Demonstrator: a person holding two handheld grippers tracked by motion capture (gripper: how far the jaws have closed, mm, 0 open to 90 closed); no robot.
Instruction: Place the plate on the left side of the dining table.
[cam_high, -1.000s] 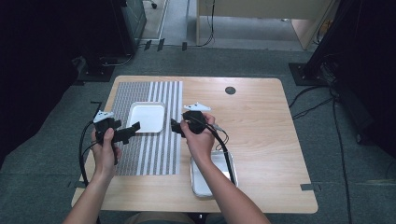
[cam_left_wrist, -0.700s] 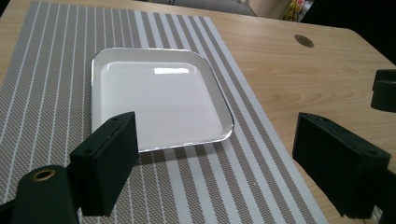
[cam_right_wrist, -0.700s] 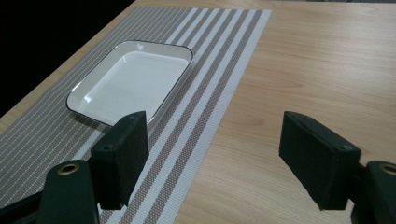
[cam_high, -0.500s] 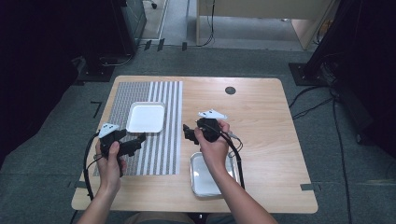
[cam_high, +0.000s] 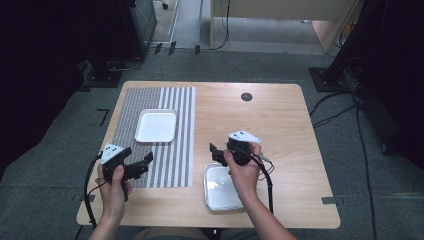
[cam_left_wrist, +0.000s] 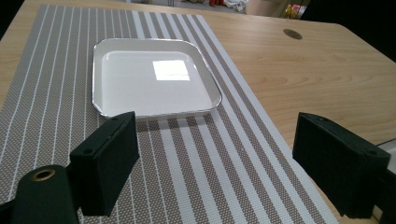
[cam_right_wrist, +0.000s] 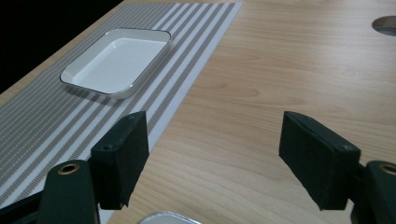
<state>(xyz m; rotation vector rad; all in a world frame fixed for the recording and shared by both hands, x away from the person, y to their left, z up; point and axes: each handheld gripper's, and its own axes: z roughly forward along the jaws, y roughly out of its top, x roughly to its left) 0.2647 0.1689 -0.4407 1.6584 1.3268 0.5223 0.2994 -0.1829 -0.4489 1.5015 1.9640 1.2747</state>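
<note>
A white square tray (cam_high: 156, 125) lies empty on the striped placemat (cam_high: 150, 100) at the table's left. A silver metal tray (cam_high: 220, 187) sits near the front edge, partly under the right hand. My left gripper (cam_high: 147, 161) hovers over the mat's front part, open, nothing between its jaws; in the left gripper view the white tray (cam_left_wrist: 154, 77) lies ahead of my left gripper (cam_left_wrist: 229, 158). My right gripper (cam_high: 214, 152) is open just beyond the silver tray; the right gripper view has my right gripper (cam_right_wrist: 215, 154) over bare wood, with the white tray (cam_right_wrist: 116, 60) far left.
A round dark cable hole (cam_high: 246, 97) sits in the wooden table (cam_high: 280, 130) at the back. Cables trail from both grippers toward the table's front edge. Dark floor and furniture surround the table.
Both hands have drawn back toward the front of the table, away from the white tray. The right gripper moved right and now sits over the silver tray's far edge. Jaws stayed open.
</note>
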